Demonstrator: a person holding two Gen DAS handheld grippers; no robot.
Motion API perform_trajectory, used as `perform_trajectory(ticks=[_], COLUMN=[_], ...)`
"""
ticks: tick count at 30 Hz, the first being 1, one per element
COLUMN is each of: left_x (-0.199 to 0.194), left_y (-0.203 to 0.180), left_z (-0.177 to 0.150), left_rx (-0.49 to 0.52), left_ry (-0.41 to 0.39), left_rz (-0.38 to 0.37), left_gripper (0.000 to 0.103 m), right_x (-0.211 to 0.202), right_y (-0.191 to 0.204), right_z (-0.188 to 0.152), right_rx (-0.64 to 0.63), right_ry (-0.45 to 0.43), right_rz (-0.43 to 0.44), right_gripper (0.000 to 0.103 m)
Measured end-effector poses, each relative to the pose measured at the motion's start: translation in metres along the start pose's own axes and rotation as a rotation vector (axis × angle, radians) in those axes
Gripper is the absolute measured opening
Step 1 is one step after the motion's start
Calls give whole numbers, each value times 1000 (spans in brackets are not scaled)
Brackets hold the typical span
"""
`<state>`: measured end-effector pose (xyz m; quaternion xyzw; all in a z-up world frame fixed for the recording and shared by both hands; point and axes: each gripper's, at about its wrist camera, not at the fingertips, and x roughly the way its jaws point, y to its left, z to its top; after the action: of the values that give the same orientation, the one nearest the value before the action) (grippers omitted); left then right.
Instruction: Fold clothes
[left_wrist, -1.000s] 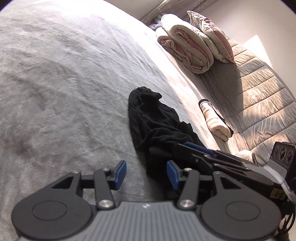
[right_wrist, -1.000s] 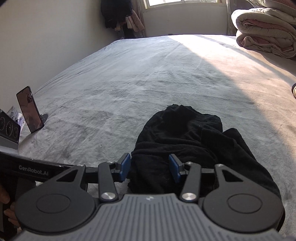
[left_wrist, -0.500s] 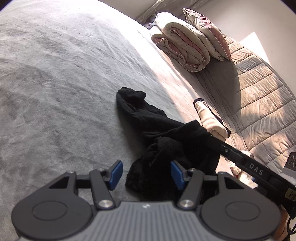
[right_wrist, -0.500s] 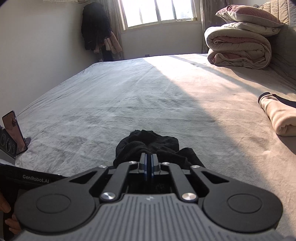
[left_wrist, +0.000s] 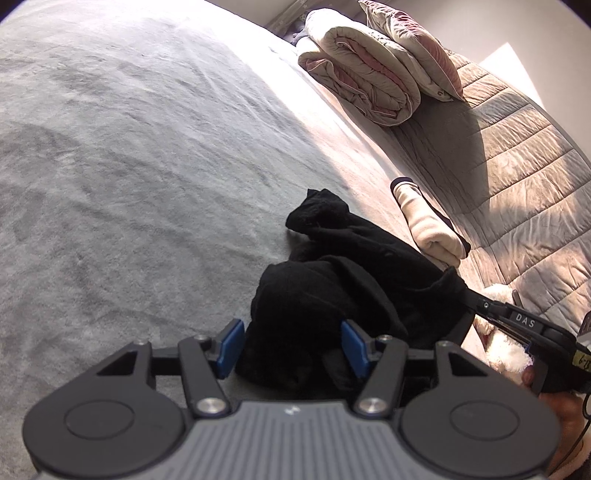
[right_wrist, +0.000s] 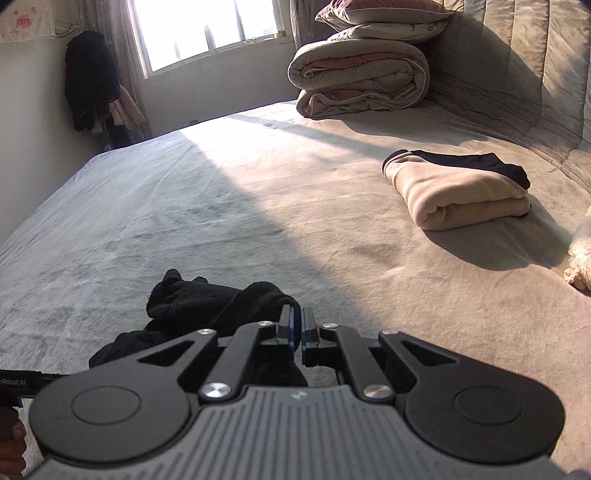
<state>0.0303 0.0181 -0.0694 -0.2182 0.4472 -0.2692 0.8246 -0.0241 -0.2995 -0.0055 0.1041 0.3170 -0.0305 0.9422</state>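
The grey bed (left_wrist: 129, 166) fills both views. A rolled duvet (right_wrist: 360, 79) sits at the upper right of the right wrist view, and a folded beige garment (right_wrist: 458, 194) lies at right centre. The crumpled black garment (left_wrist: 343, 273) lies at lower centre. The right tool (right_wrist: 296, 326) is clamped on its cloth. The left tool (left_wrist: 291, 345) stands apart, cloth between its pads.

Matt black knit garment (left_wrist: 332, 295) on soft, napped grey bedcover (left_wrist: 129, 166).
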Motion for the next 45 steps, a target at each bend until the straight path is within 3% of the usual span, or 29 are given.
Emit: perform_trajectory(ticks=[13,18,20,24,26,27,28,33,40,44,45], left_x=[1,4,6,10,14,15,16,22,20,15,13], left_y=[3,3,1,-7,-11,-14,-16,-32,-47,-54,-55], left_z=[3,4,3,0,-2,-4,-5,-18,-40,-54,-57], left_rx=[-15,-19,-8,27,45,59,73,152,205,234,242], left_ry=[-1,-2,-4,5,27,37,46,85,154,175,178], left_rz=[-1,1,4,-8,-23,-27,-30,-21,-72,-100,-106], left_gripper=[59,59,59,54,43,37,31,21,19,18,17], right_x=[8,9,8,5,4,4,3,6,23,26,26], right_y=[-70,-74,-71,-63,-59,-55,-51,-30,-16,-8,-6], right_z=[-11,-16,-16,-17,-17,-18,-18,-19,-37,-38,-39], right_rx=[87,117,113,106,104,103,97,68,121,131,133], right_ry=[55,93,101,119,127,128,130,179,292,273,268], right_rz=[-209,-141,-107,-39,-3,20,39,145,210,242,250], right_gripper=[0,3,14,16,30,44,48,48,51,51,47])
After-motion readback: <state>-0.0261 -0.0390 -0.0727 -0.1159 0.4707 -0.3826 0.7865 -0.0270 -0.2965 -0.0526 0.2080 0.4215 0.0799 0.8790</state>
